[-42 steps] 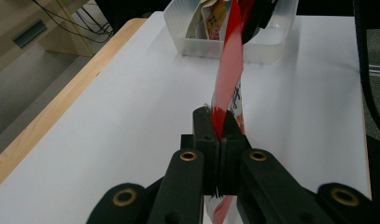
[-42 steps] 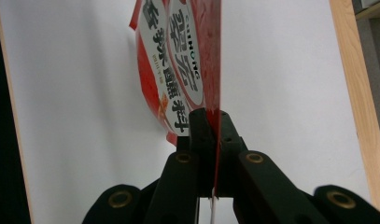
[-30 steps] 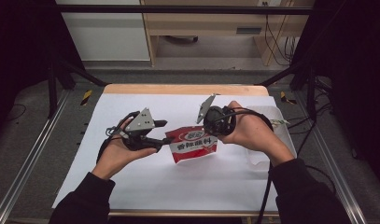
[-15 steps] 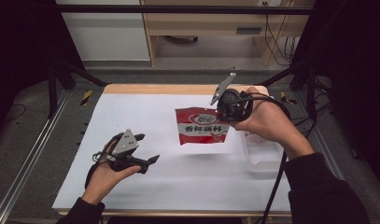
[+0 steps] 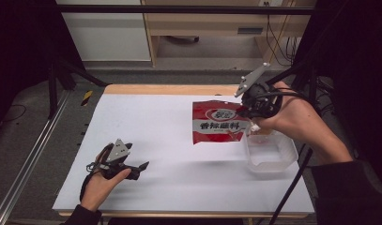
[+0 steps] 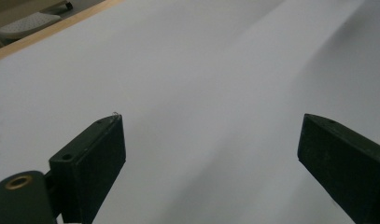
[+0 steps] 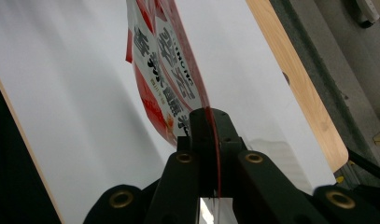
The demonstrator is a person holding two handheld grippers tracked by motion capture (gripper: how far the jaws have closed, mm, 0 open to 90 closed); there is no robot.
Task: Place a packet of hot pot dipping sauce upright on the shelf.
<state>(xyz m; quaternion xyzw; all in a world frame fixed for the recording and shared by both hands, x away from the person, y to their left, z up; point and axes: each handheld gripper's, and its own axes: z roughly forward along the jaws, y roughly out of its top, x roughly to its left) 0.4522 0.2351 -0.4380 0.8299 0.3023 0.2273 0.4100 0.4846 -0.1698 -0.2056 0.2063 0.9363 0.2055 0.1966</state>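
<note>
R tongs (image 5: 242, 110) were clamped on the upper right edge of a red seasoning packet (image 5: 217, 123), held up off the white worktop (image 5: 170, 136) toward its far right side. In the right gripper view the jaws pinched the packet's (image 7: 166, 79) rim w/ no gap. A clear plastic tub (image 5: 269, 154) sat on the worktop just below-right of the packet, near the R hand (image 5: 292, 119). L tongs (image 5: 138, 168) rested low at the near left, well apart from the packet; jaws spread wide, w/ nothing btwn them.

red sauce packet (image 5: 218, 123), white Chinese lettering "香辣蘸料"
</note>
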